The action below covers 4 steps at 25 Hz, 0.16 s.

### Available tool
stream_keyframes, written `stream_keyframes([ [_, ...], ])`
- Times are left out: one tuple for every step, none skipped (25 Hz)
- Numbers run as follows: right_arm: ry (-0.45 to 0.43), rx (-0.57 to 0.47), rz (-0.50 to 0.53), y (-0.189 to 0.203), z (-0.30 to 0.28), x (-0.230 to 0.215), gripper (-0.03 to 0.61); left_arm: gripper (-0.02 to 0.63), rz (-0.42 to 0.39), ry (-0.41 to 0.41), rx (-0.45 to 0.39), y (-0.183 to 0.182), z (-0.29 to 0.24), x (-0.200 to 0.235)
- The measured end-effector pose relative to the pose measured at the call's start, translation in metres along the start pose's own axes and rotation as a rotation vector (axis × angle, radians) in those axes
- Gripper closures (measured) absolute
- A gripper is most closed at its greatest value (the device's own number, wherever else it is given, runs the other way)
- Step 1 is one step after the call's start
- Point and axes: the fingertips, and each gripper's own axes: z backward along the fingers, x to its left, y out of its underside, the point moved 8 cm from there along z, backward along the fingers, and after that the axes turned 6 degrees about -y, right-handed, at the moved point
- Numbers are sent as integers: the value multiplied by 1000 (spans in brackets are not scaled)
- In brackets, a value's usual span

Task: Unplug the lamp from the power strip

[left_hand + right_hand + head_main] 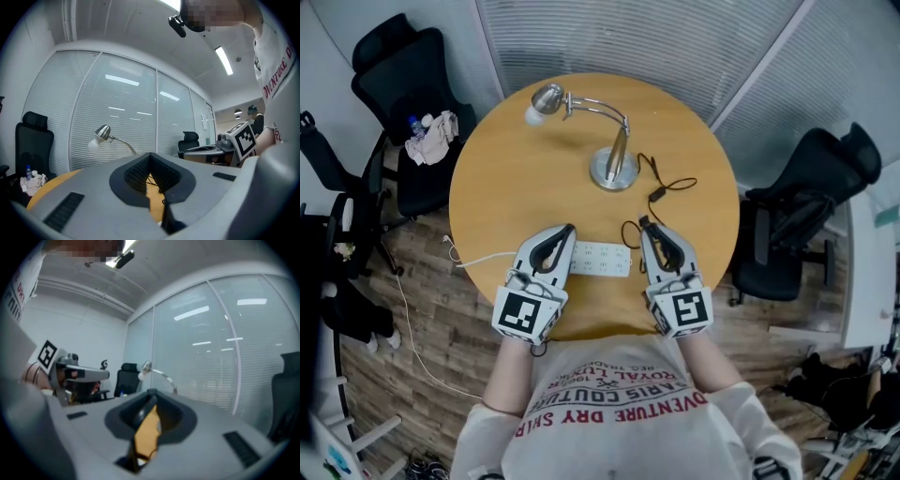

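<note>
The power strip (602,259), white, lies flat near the front edge of a round wooden table (511,187), between the two grippers. The lamp's black cord (673,184) runs from the lamp base past a small inline switch (656,194), loops, and reaches the strip's right end; the plug itself is too small to make out. The desk lamp (621,141) stands upright well behind the strip, near the table's middle, its silver head (547,97) reaching out to the left

The left gripper (569,231) lies level with its body over the strip's left end; whether it touches the strip I cannot tell. Its jaws are clenched tip to tip on nothing, and only a thin slit of tabletop shows behind the tips. The right gripper (644,225) lies level just beside the strip's right end, with its tips next to the cord loop. Its jaws are released, standing a little apart; a wedge of tabletop shows between them and nothing is pressed between the pads

A white cable (483,261) leaves the strip's left end and drops off the table to the wooden floor (422,319). Black office chairs stand at the left (403,75) and at the right (806,206)
</note>
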Motion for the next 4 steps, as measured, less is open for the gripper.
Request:
stream_keyframes([
  [-1, 0, 0, 0, 0, 0, 506, 586, -7, 1, -3, 0, 0, 1],
  [-3, 0, 0, 0, -1, 1, 506, 586, -11, 2, -5, 0, 1, 1],
  [-4, 1, 0, 0, -1, 2, 506, 586, -13, 1, -5, 0, 1, 2],
  [-6, 1, 0, 1, -2, 2, 506, 586, -15, 1, -5, 0, 2, 2],
])
